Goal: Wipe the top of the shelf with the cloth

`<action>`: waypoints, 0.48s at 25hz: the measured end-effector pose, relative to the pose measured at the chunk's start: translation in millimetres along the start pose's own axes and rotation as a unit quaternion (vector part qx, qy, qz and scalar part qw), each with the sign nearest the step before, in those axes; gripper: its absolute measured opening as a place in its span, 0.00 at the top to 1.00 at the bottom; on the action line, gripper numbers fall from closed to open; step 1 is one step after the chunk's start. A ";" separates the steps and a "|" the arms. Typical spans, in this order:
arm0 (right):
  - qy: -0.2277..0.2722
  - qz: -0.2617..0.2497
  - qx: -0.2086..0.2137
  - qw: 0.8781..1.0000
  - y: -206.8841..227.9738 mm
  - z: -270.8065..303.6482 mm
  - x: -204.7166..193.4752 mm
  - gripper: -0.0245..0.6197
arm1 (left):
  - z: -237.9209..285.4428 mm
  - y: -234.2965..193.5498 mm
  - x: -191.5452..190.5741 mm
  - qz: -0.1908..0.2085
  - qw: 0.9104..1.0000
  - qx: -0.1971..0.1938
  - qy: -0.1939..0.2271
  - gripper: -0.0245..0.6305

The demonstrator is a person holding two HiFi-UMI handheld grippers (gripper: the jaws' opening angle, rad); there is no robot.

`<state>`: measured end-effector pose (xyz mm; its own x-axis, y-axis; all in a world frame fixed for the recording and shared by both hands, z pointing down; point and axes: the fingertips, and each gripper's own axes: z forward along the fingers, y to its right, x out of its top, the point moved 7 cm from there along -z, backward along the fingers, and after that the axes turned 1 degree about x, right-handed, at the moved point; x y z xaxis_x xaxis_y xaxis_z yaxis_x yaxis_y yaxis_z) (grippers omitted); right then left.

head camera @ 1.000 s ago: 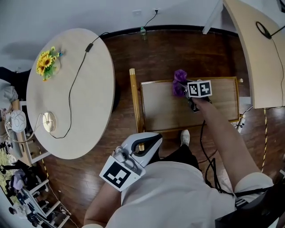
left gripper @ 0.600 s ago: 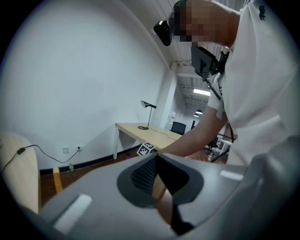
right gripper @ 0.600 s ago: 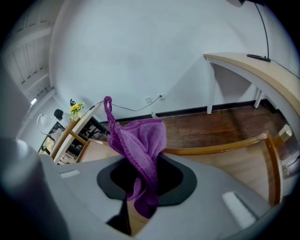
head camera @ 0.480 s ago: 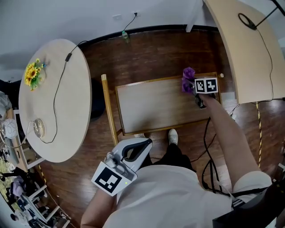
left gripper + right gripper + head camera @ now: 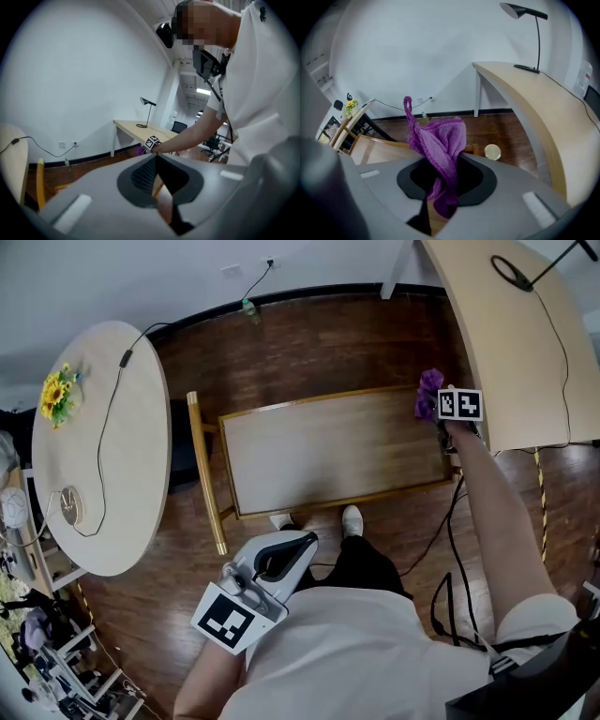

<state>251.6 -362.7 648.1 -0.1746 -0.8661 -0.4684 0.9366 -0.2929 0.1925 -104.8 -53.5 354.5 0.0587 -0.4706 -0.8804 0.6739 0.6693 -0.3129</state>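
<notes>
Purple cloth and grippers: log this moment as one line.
right gripper: shut on purple cloth, at shelf top right end | left gripper: shut, empty, away from shelf

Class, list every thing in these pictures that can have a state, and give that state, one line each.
right hand-held gripper, shut on the purple cloth.
purple cloth, bunched, pinched between those jaws, over the shelf top's right end.
left hand-held gripper, shut, nothing between its jaws, held close to the person's body.
shelf top, nothing lying on its wood.
</notes>
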 end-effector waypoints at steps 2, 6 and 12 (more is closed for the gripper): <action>-0.006 -0.004 -0.017 1.000 10.4 -3.6 -0.9 0.81 | 1.5 2.3 -0.5 -0.001 1.000 0.005 0.003 0.93; -0.002 -0.018 -0.012 1.000 -0.2 -12.2 3.4 0.81 | 1.0 2.0 0.8 -0.003 1.000 0.017 0.001 0.93; 0.011 -0.101 0.072 0.992 -120.2 -23.3 2.0 0.81 | -20.0 -11.6 11.3 0.000 0.999 0.031 0.037 0.93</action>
<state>145.7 -319.7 603.9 -0.3455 -0.7757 -0.5282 0.8298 -0.5154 0.2141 -126.7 -55.1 341.0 0.0051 -0.4254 -0.9050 0.7187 0.6308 -0.2925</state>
